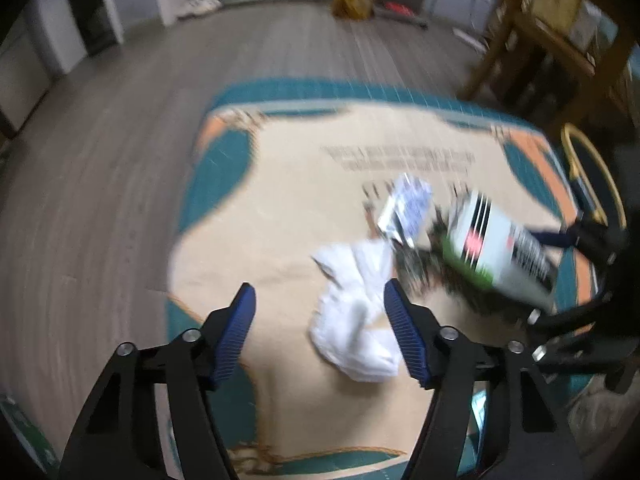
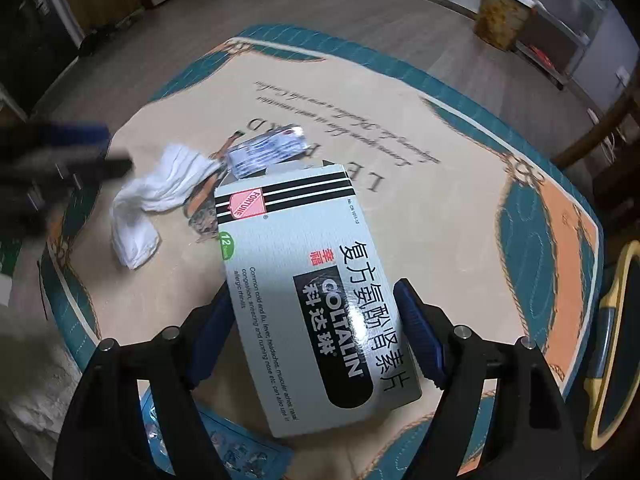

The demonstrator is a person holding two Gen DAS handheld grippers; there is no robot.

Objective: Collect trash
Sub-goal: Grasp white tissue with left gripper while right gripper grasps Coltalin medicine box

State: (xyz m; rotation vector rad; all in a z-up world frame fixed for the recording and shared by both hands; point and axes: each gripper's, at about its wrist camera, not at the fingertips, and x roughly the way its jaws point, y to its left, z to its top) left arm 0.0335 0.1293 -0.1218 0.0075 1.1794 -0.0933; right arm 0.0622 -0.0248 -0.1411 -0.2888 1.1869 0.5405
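right wrist view: tongs (image 2: 316, 320) seemingly clamp medicine box (image 2: 308, 280) mid-rug (image 2: 460, 220).

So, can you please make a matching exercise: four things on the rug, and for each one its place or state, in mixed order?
Things:
1. box
2. tissue
3. foil packet
4. rug

Places or states:
A. crumpled and white, lying between the open left gripper fingers
B. silvery, lying beyond the box
C. between the right gripper fingers
D. cream middle with teal border

Pairs: 1-C, 2-A, 3-B, 4-D
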